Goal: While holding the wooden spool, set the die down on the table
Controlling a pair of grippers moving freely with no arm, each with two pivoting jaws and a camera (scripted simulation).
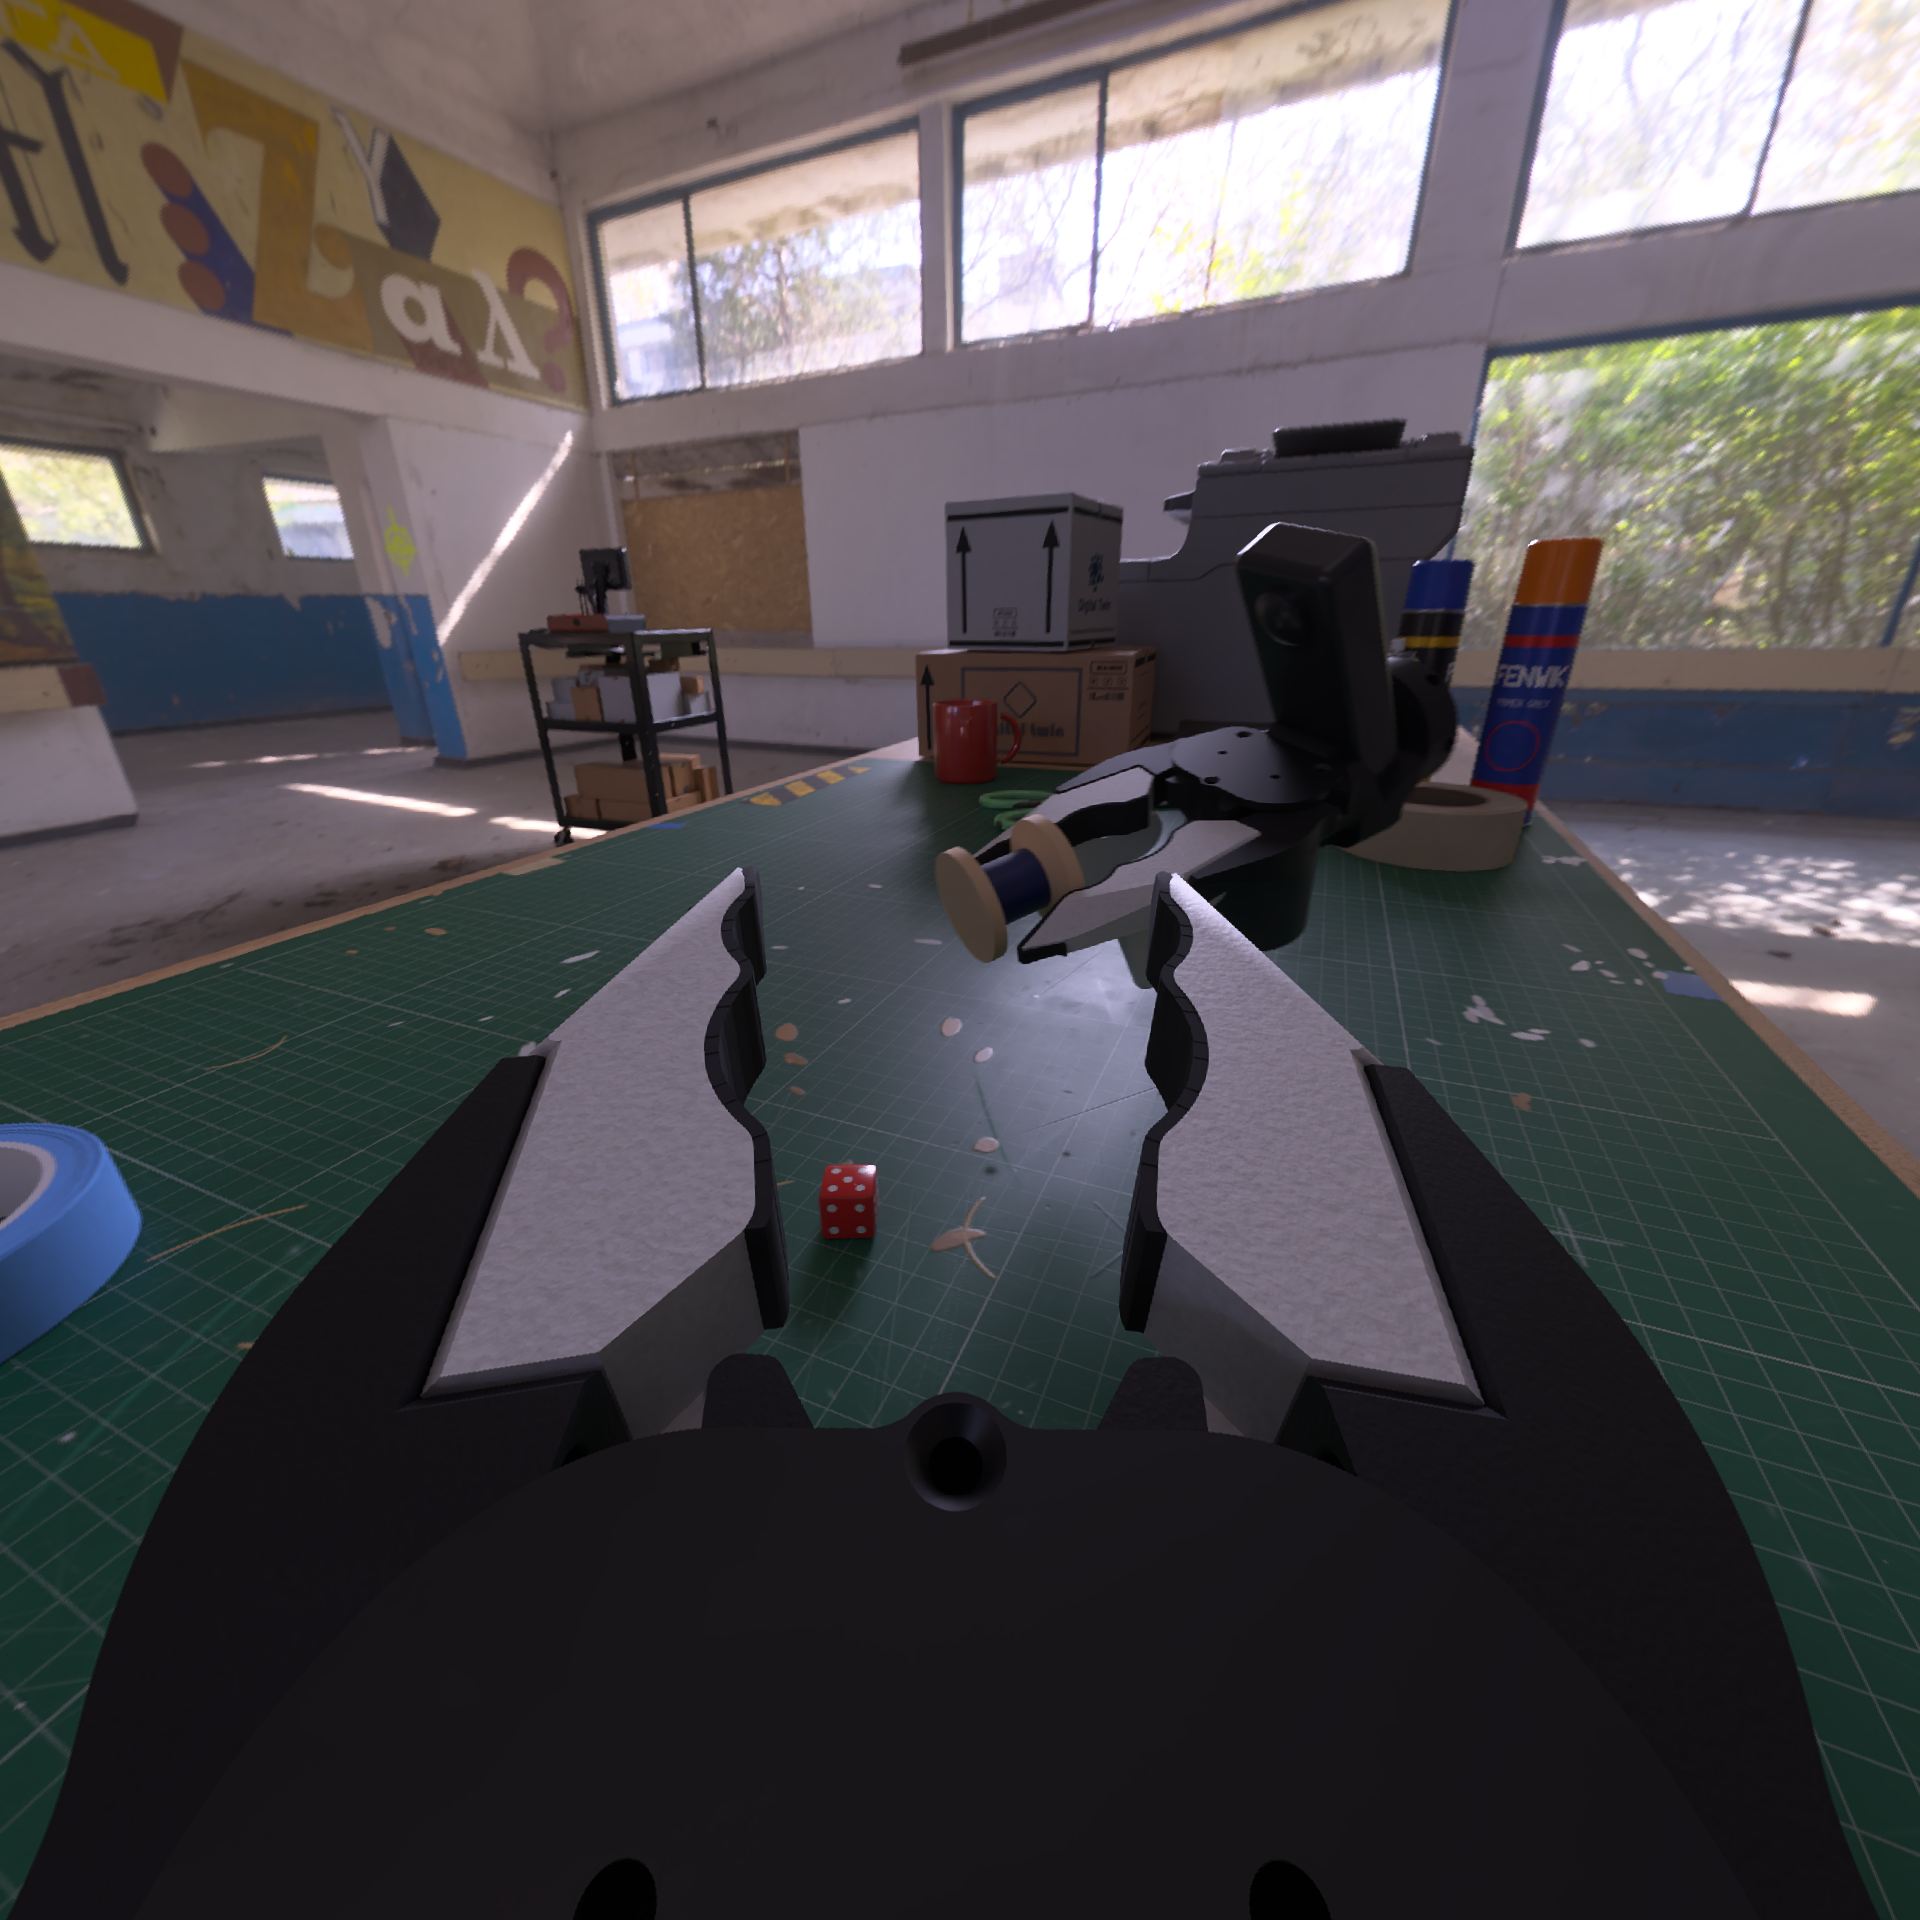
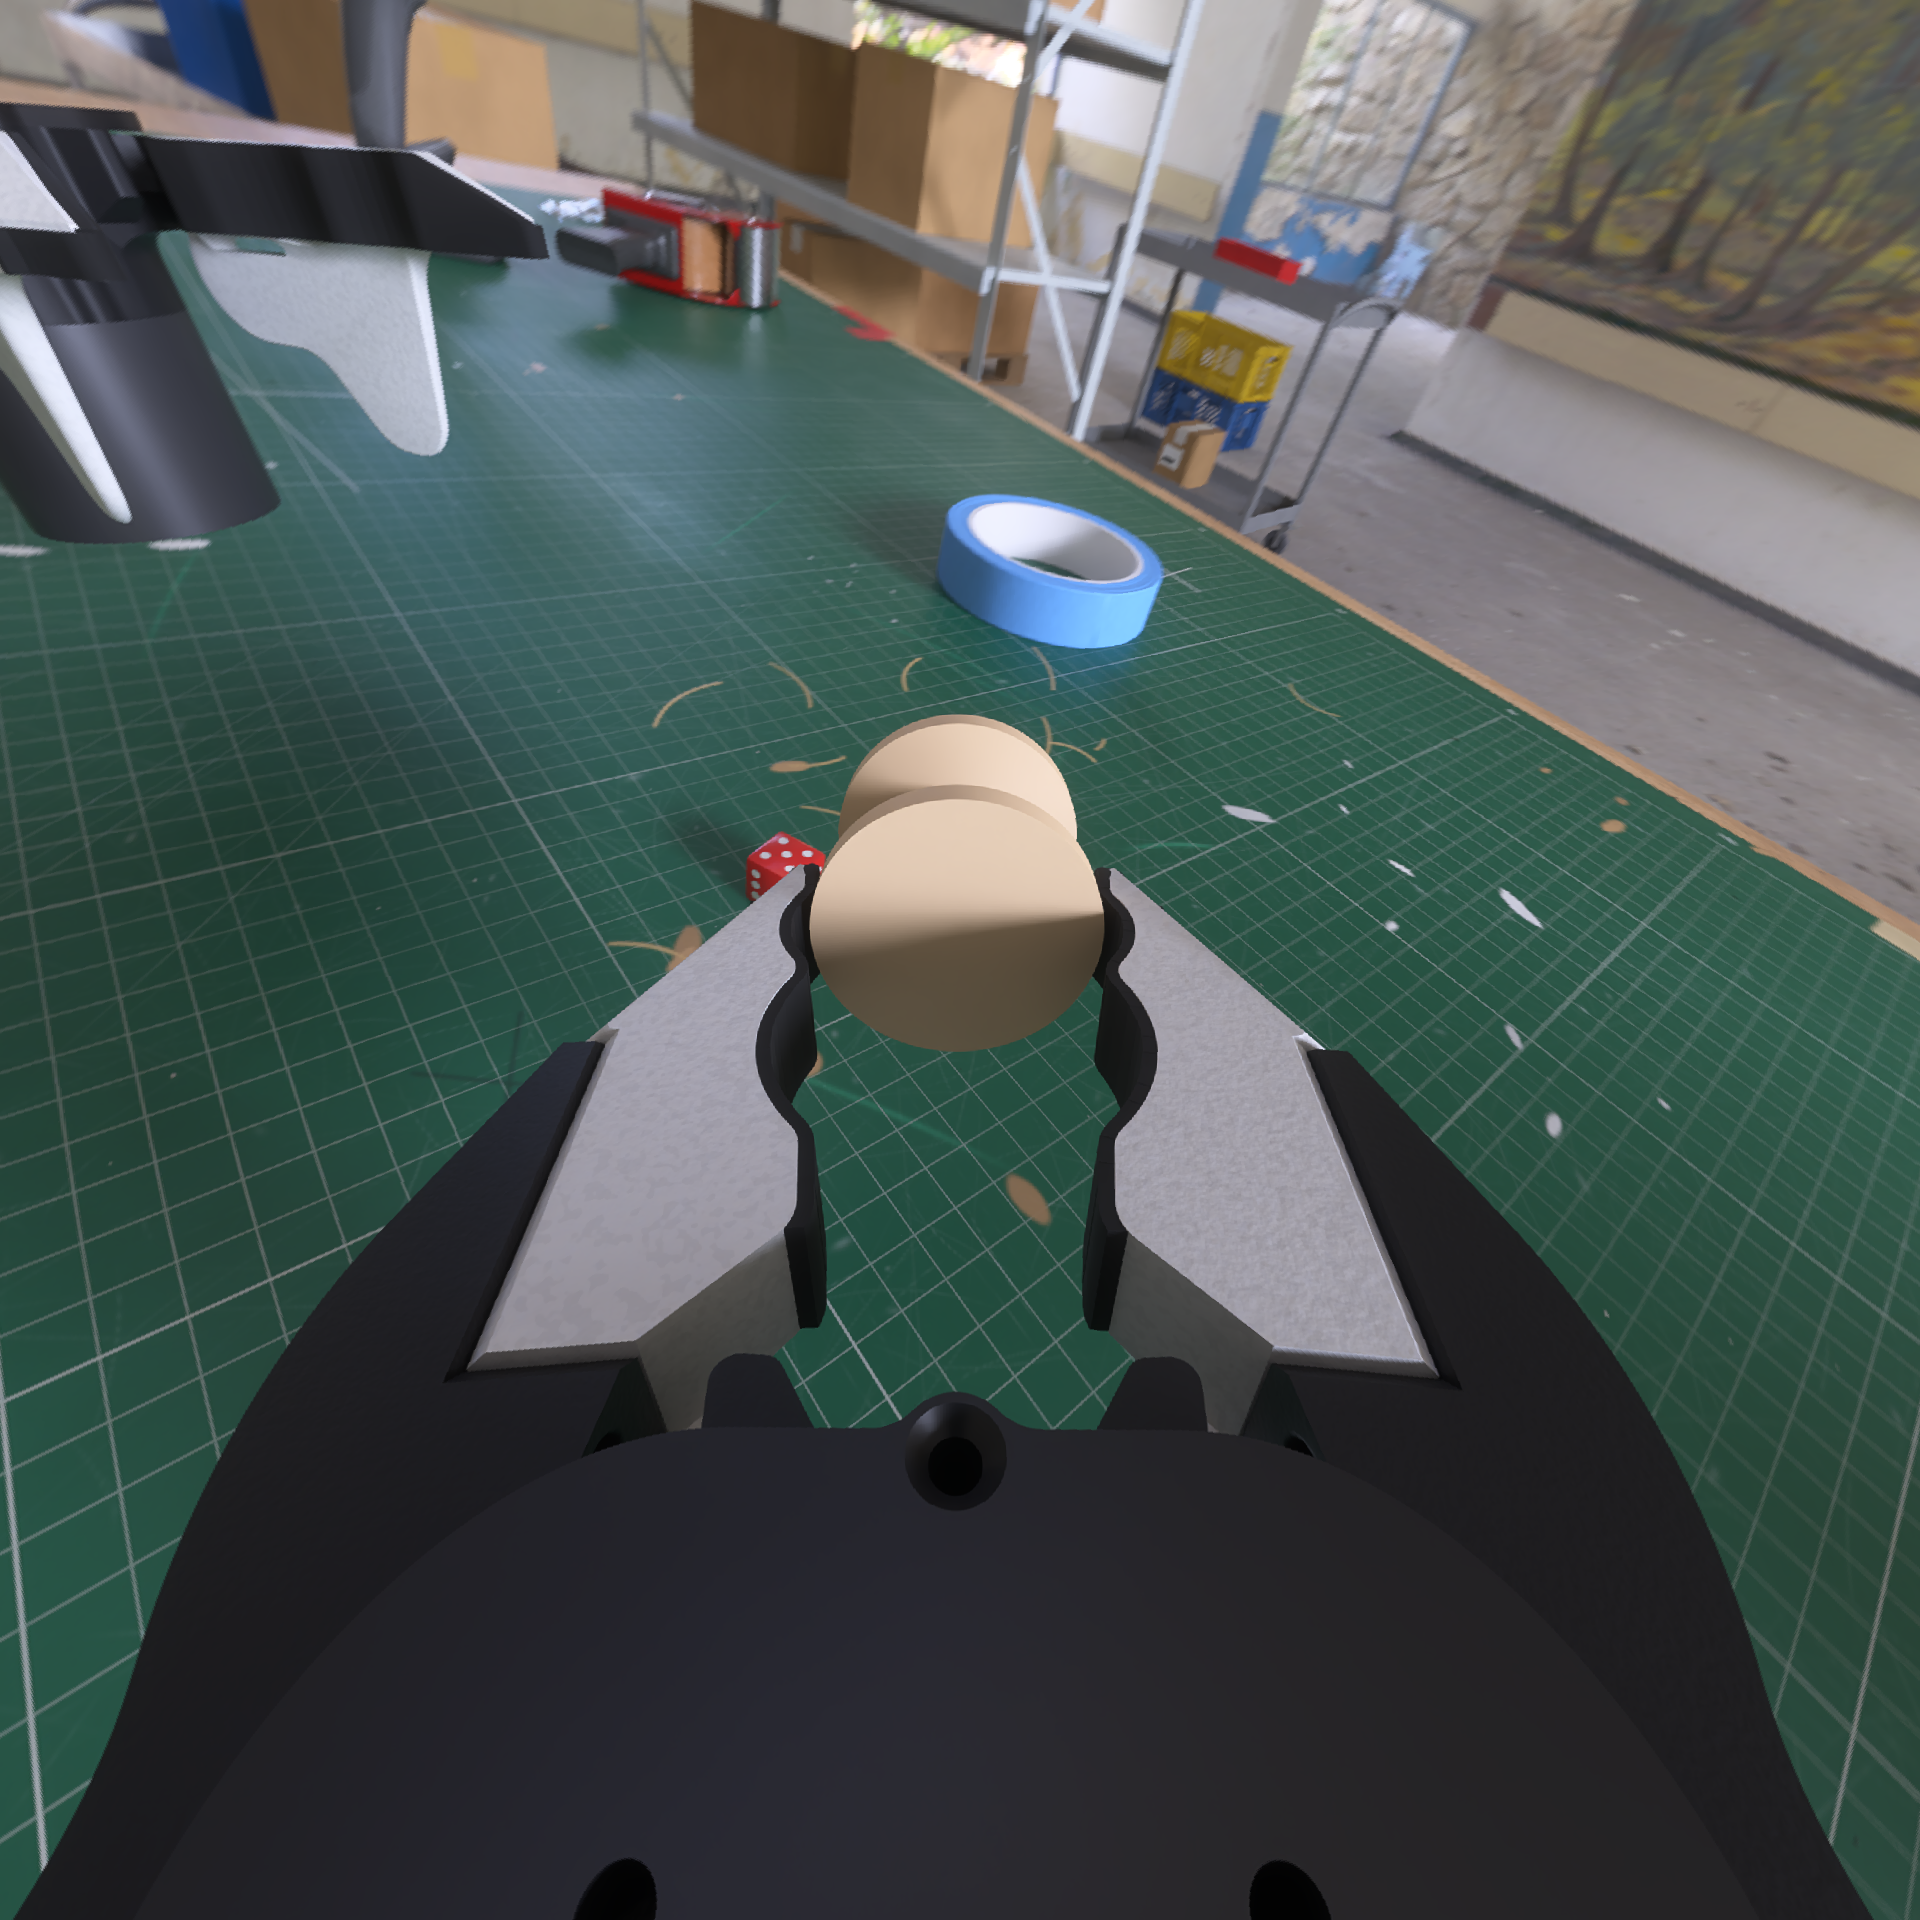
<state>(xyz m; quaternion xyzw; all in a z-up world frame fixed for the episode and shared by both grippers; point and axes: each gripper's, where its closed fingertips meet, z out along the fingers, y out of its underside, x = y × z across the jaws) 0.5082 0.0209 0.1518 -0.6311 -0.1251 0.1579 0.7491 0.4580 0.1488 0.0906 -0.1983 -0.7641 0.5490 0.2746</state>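
A small red die (image 1: 848, 1200) with white pips lies on the green cutting mat (image 1: 312, 1143), below and between the fingers of my left gripper (image 1: 958, 894), which is open and empty above it. The die also shows in the right wrist view (image 2: 777, 860), partly behind a finger. My right gripper (image 2: 956, 883) is shut on a wooden spool (image 2: 956, 914) wound with dark blue thread and holds it above the mat. The left wrist view shows the spool (image 1: 1003, 883) in the right gripper (image 1: 1049, 904) farther off.
A blue tape roll (image 2: 1049, 571) lies on the mat, also at left in the left wrist view (image 1: 52, 1236). A red mug (image 1: 966, 740), cardboard boxes (image 1: 1039, 686), spray cans (image 1: 1527, 675) and a beige tape roll (image 1: 1455, 831) stand at the far end. A red tape dispenser (image 2: 696, 249) lies opposite.
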